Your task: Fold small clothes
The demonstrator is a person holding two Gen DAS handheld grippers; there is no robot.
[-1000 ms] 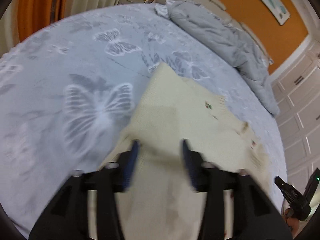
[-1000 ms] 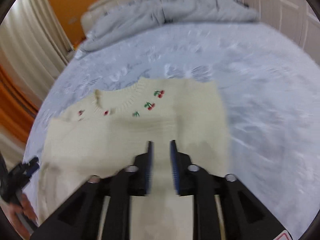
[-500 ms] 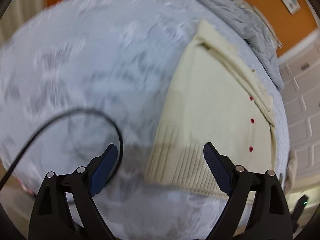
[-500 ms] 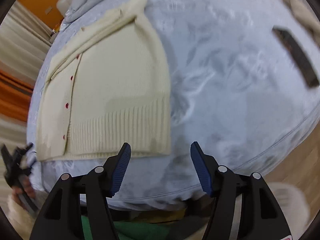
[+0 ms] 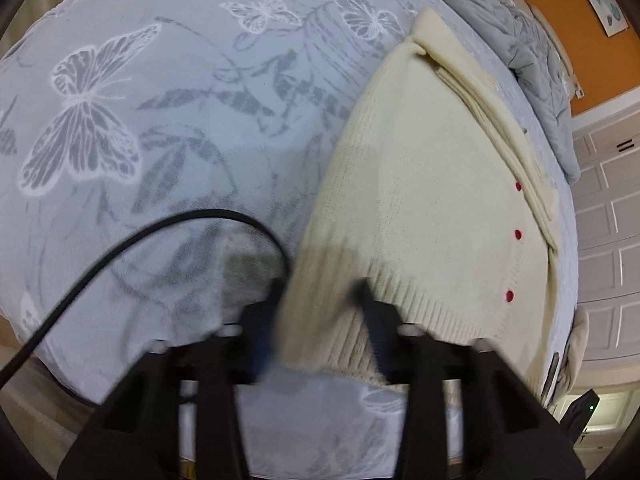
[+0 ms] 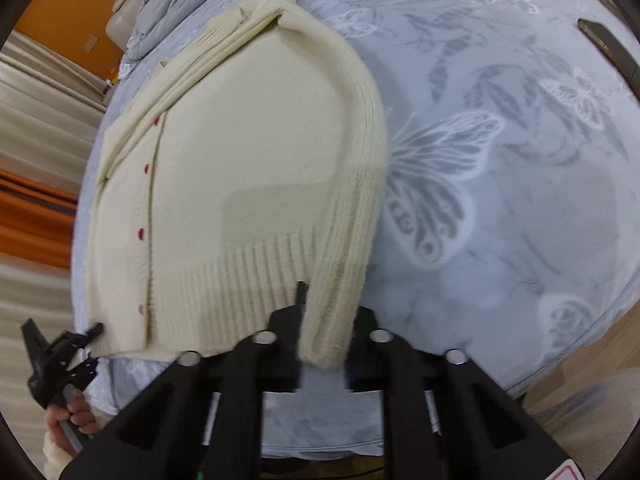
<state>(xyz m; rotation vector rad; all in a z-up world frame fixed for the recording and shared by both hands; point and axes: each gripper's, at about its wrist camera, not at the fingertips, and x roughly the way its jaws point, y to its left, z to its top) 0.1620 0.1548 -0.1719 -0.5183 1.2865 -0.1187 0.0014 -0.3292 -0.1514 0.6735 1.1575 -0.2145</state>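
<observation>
We've got the cream knit cardigan [image 6: 256,152] flat on the butterfly bedspread [image 5: 160,128], ribbed hem at the near edge, sleeves already folded in. Both sets of jaws have just been closing w/ knit between them: left gripper [image 5: 320,300] now pinches the hem's left corner, right gripper [image 6: 324,308] the right corner, incl. the sleeve cuff. Fabric looks soft, light, stretchy; it'll sag btwn the 2 holds. Ribbing is the firmest spot to grab, so corners suit us.
</observation>
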